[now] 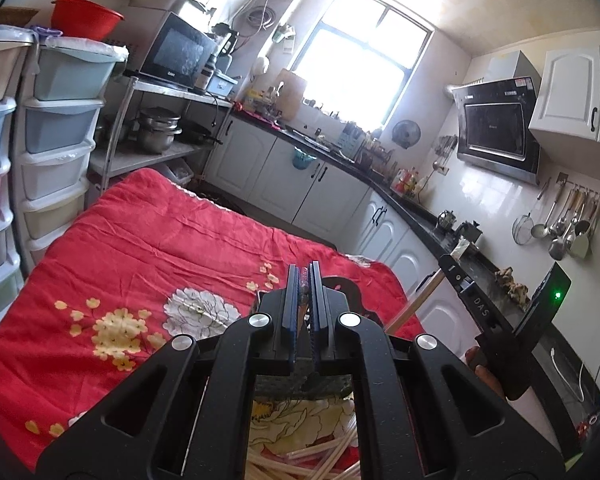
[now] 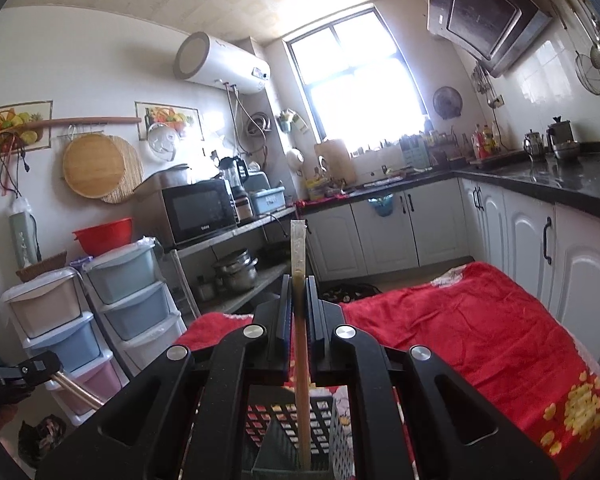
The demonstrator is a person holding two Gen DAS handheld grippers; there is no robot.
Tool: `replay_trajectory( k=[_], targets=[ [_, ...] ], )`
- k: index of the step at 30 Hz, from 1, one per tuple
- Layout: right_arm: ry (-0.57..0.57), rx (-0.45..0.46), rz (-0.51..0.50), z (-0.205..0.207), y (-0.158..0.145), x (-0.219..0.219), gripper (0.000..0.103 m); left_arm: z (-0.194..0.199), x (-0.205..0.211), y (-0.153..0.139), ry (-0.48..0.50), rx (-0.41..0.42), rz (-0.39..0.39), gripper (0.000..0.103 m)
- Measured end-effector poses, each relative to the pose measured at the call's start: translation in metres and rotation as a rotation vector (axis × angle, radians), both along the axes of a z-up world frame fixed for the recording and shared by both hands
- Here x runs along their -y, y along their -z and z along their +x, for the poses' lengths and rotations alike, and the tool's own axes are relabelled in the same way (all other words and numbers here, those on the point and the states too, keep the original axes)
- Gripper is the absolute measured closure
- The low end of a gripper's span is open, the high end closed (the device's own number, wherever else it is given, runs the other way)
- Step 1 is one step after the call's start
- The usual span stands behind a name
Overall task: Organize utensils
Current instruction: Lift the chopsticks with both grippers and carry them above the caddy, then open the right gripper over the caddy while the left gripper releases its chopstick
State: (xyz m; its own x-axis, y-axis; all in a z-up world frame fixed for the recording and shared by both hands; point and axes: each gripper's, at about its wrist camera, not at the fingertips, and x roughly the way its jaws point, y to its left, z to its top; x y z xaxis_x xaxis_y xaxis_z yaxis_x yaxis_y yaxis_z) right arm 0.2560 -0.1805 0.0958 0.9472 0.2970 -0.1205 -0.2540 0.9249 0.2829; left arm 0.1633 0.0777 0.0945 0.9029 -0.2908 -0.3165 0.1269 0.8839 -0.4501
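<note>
Holding chopstick [image 2: 300,248] upright in right gripper [image 2: 299,300] | holder [image 2: 296,436] directly below, nearer this hand | left gripper [image 1: 303,292] closed, empty

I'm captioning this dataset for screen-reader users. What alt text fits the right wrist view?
The right hand-held gripper is shut on a wrapped pair of chopsticks, held upright above a dark slotted utensil basket on a red floral cloth. Behind are a bright window, white cabinets and a microwave.
</note>
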Motion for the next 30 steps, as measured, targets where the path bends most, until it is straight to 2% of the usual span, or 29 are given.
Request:
replay_trajectory(
  k=[5, 8, 11, 13, 16, 21, 25, 27, 30],
  targets=[
    [-0.002, -0.027, 0.007, -0.002, 0.004, -0.001, 0.095, 0.004, 0.001, 0.004, 0.002, -0.017, 0.000, 0.101],
    [0.002, -0.041, 0.018, -0.004, 0.006, 0.002, 0.084, 0.004, 0.001, 0.005, -0.003, -0.018, 0.005, 0.099],
    [0.006, -0.043, 0.028, -0.008, 0.005, 0.005, 0.076, 0.003, 0.000, 0.004, -0.011, -0.018, 0.008, 0.087],
    [0.007, -0.043, 0.026, -0.011, 0.004, 0.006, 0.069, 0.002, -0.001, 0.004, -0.016, -0.019, 0.010, 0.083],
    [0.007, -0.041, 0.021, -0.014, 0.003, 0.007, 0.062, -0.001, -0.001, 0.003, -0.026, -0.010, 0.017, 0.068],
    [0.020, -0.053, -0.015, -0.025, -0.001, 0.009, 0.055, -0.007, -0.005, -0.002, -0.046, 0.005, 0.016, 0.047],
    [0.020, -0.066, -0.037, -0.034, -0.004, 0.012, 0.049, -0.014, -0.008, -0.004, -0.065, 0.023, 0.015, 0.034],
    [0.020, -0.074, -0.049, -0.040, -0.005, 0.012, 0.047, -0.017, -0.009, -0.005, -0.066, 0.026, 0.011, 0.023],
    [0.015, -0.087, -0.055, -0.048, -0.007, 0.015, 0.042, -0.021, -0.010, -0.007, -0.069, 0.031, 0.011, 0.014]
  ],
)
